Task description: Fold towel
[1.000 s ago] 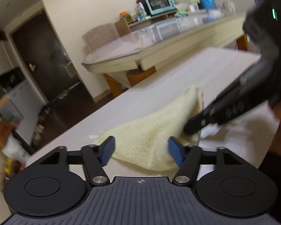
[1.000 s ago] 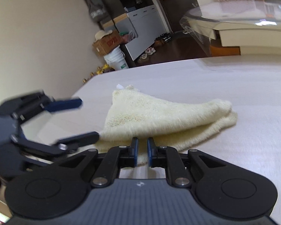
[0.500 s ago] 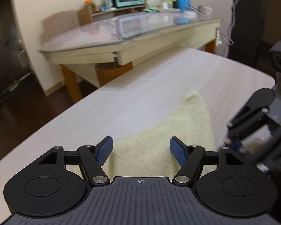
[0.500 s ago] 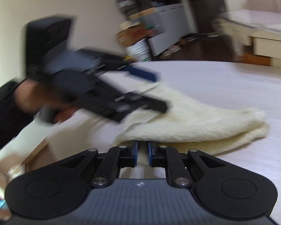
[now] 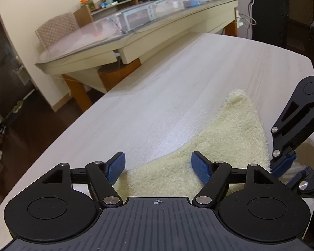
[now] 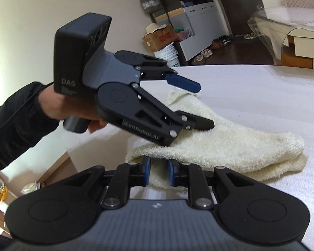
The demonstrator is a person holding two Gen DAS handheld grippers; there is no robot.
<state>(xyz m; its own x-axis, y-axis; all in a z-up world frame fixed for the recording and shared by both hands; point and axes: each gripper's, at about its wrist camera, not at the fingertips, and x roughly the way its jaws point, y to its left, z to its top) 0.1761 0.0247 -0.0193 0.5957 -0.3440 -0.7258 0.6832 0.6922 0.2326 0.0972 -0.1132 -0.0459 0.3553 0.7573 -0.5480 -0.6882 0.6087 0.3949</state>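
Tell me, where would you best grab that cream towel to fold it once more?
Probably by the loose near corners. The towel lies folded flat on the table, its rounded fold at the far end, open layered edges toward the grippers. The left gripper already straddles one corner, open; the right gripper, jaws just opening, sits at the other.

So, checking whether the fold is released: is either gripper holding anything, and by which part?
Left gripper: nothing, jaws open above the towel. Right gripper: jaws have just been opening, the towel's near edge between them; whether they pinch it cannot be told.
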